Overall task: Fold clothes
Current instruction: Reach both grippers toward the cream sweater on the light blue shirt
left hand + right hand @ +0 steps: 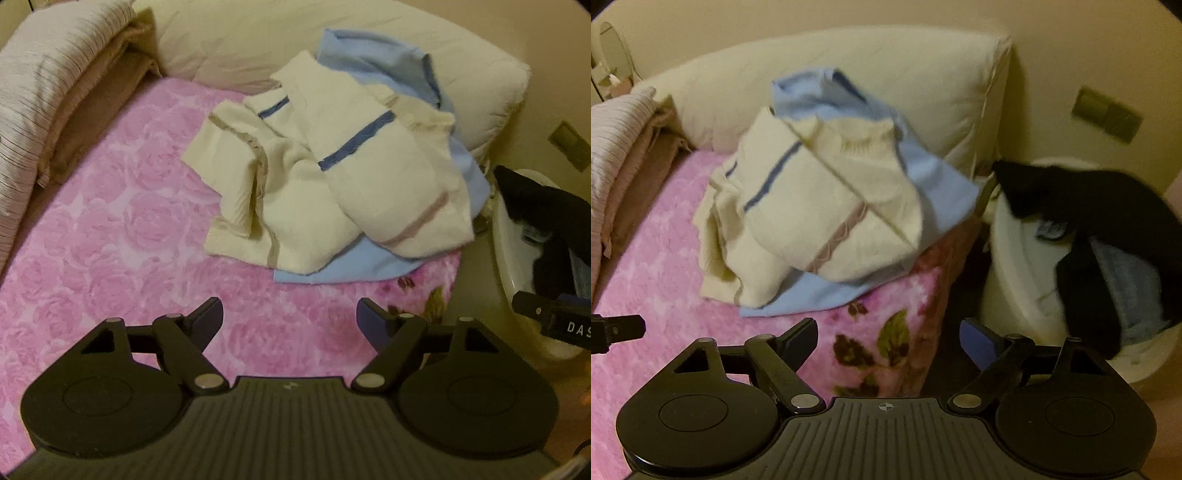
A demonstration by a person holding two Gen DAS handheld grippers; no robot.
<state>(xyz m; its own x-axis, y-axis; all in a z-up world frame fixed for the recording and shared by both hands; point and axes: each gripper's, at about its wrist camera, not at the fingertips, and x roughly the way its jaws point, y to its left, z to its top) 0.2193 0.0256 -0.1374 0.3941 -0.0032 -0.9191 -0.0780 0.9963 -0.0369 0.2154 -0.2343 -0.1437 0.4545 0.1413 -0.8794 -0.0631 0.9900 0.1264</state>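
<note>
On pink blanket (110,229): one cream sweater (303,177), one blue garment (373,269).

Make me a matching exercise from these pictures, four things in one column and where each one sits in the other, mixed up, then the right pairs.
Things:
1. cream towel
2. light blue cloth
3. black garment
4. pink floral blanket

Places:
A. draped over the white basket
B. covering the bed
C. on top of the pile
D. under the cream towel

Pairs: 1-C, 2-D, 3-A, 4-B
</note>
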